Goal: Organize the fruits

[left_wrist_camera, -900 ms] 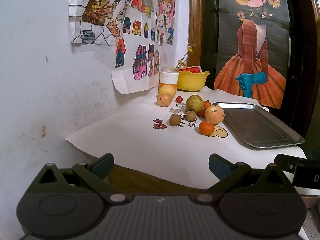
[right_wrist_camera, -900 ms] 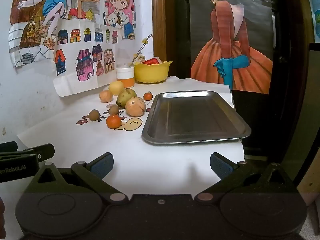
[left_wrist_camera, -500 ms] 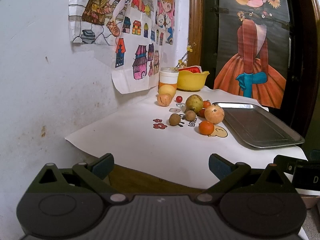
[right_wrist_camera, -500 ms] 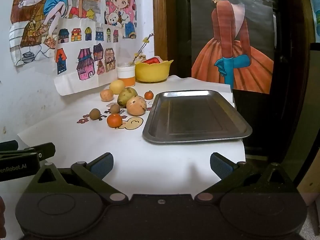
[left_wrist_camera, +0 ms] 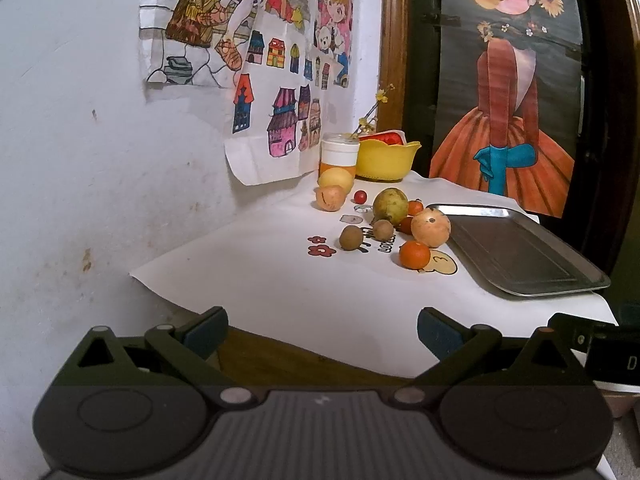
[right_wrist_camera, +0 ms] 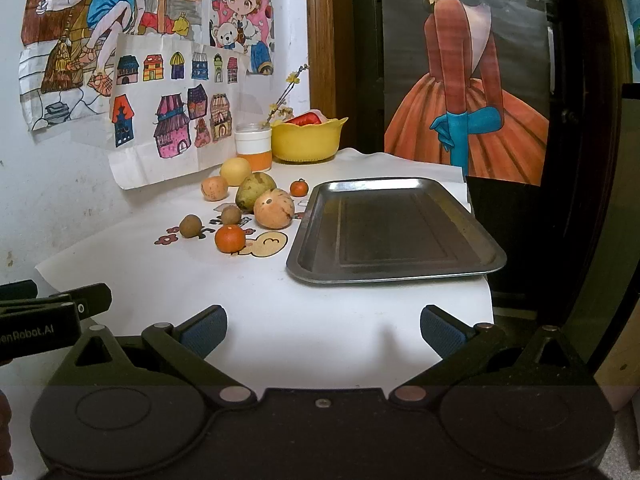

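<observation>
Ahead of both jaws, spread wide and empty, fruits (right_wrist_camera: pixel 240 208) cluster on the surface left of the bare steel tray (right_wrist_camera: pixel 394 270). Risk: round fruit rolling off if nudged.

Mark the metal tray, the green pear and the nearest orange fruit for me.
metal tray (right_wrist_camera: pixel 400 276), right wrist view, on its near rim.
green pear (right_wrist_camera: pixel 253 191), right wrist view, on the middle of its body.
nearest orange fruit (right_wrist_camera: pixel 229 238), right wrist view, on the centre of its skin.
</observation>
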### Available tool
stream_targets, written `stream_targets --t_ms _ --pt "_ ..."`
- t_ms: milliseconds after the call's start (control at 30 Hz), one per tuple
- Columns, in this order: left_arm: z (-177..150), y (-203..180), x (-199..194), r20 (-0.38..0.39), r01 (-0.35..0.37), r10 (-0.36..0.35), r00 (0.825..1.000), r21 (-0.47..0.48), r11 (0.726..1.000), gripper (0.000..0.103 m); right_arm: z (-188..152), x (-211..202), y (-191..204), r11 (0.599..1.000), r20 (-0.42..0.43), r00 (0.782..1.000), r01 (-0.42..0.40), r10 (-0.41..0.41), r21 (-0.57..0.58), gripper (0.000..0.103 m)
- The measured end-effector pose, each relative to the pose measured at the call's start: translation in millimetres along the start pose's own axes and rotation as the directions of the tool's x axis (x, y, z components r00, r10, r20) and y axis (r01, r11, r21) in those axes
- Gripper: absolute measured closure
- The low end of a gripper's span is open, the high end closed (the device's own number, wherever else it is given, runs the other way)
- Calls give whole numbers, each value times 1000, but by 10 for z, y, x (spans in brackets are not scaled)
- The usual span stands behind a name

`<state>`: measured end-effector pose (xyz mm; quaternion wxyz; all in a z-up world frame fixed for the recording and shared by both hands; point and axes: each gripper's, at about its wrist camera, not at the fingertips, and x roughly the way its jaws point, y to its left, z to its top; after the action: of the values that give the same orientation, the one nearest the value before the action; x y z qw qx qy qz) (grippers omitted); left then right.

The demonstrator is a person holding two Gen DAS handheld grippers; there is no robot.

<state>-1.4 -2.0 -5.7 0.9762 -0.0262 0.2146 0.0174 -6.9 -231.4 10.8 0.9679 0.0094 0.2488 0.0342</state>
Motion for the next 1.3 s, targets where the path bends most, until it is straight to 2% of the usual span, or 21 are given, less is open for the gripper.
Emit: stream_targets --t_ms 933,1300 --pt "85 -40 111 -28 14 -14 1000 8 1000 0 20 121 -18 1000 -24 999 -25 25 3 0" --pt "171 -73 189 -36 19 -19 999 27 999 0 75 206 -78 998 16 998 -59 60 -6 0"
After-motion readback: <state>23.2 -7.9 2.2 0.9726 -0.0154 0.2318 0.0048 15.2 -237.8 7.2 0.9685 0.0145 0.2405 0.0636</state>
